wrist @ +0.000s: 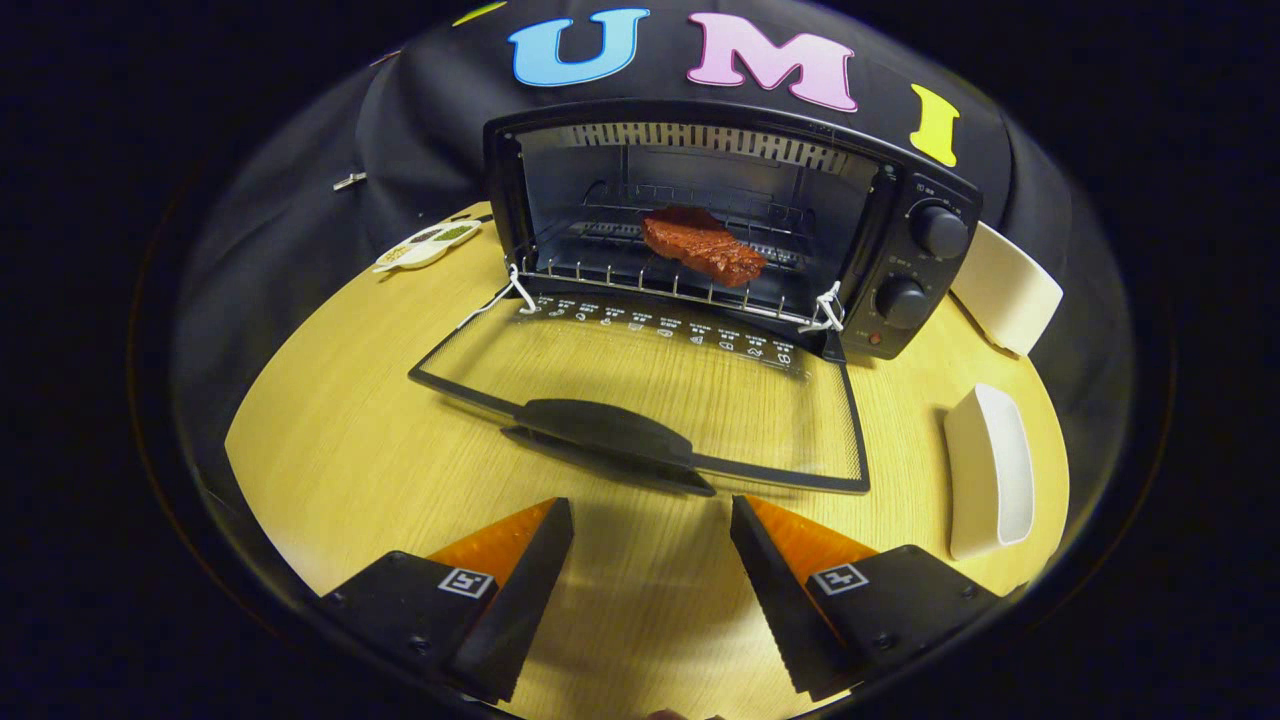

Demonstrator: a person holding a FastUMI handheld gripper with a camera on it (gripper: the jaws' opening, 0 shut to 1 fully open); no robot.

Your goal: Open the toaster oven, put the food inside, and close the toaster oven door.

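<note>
The food [703,244] already sits on the rack inside the toaster oven [730,215], so only closing is left. Best bet: slip under the door handle [607,430], just ahead of the fingers, and lift the glass door [640,375] smoothly without shoving the oven back. The gripper [652,520] is spread wide, holding nothing, touching nothing.

Around my workspace: a round tabletop of pale yellow wood grain [350,440], lit evenly from above, fills the lower half of the frame. Behind it hangs a wall of black draped cloth [300,190], reaching across the upper left and upper right. A small silver clip [349,181] sits on the cloth at upper left.
</note>
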